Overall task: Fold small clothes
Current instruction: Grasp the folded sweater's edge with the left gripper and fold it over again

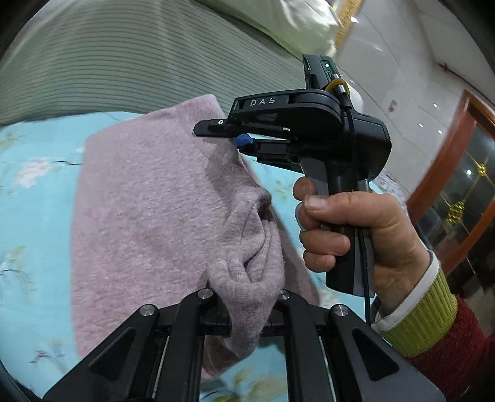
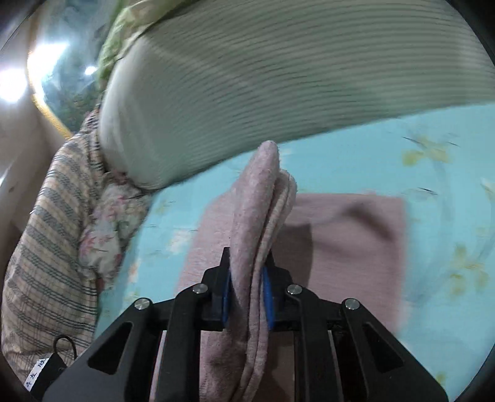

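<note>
A fuzzy pink garment lies partly on the light blue floral bedsheet, with its right side lifted. My left gripper is shut on a bunched fold of it at the near edge. Farther back, my right gripper, held by a person's hand, pinches the garment's raised far corner. In the right wrist view the right gripper has its blue pads pressed on a doubled fold of the pink garment that stands up between them. The rest of the garment lies flat on the sheet beyond.
A grey-green striped quilt lies along the far side of the bed. A plaid cloth and a floral cloth are heaped at the left. A white pillow and a wooden door frame are at the right.
</note>
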A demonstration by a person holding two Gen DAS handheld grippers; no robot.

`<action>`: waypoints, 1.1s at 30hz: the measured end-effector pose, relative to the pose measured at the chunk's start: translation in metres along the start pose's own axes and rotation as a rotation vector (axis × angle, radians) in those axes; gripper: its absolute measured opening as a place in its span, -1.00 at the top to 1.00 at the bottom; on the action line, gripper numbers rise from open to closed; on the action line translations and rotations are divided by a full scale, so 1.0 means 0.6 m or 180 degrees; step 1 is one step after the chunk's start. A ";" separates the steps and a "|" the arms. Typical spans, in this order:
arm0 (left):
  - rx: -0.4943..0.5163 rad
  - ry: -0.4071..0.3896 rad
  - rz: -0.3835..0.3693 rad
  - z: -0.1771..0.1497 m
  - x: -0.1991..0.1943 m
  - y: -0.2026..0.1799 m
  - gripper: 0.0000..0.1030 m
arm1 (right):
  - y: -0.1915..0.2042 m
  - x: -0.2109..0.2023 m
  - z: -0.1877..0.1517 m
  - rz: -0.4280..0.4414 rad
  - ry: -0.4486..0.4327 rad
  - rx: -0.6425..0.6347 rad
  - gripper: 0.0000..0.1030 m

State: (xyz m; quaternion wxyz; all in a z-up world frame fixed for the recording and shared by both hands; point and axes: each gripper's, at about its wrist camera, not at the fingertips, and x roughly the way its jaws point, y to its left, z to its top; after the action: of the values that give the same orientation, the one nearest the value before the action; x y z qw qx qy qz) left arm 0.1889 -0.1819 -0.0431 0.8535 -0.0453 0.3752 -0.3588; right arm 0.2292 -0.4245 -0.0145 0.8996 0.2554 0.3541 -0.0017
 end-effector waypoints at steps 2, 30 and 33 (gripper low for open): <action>0.0006 0.0119 -0.0071 -0.004 0.033 -0.015 0.85 | -0.032 0.004 -0.006 -0.0116 0.0056 0.0064 0.64; -0.0047 0.0429 -0.0126 0.020 0.040 0.002 -0.09 | -0.047 -0.022 -0.030 -0.0750 -0.0016 -0.0004 0.63; -0.0095 0.0354 -0.0031 0.023 0.007 0.026 -0.30 | -0.050 -0.036 -0.037 -0.0778 -0.0038 0.0091 0.47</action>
State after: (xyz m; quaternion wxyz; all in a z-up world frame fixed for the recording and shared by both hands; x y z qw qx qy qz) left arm 0.2091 -0.1760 -0.0409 0.8287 -0.0399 0.4271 -0.3594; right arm 0.1932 -0.4440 -0.0282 0.8910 0.2232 0.3772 -0.1180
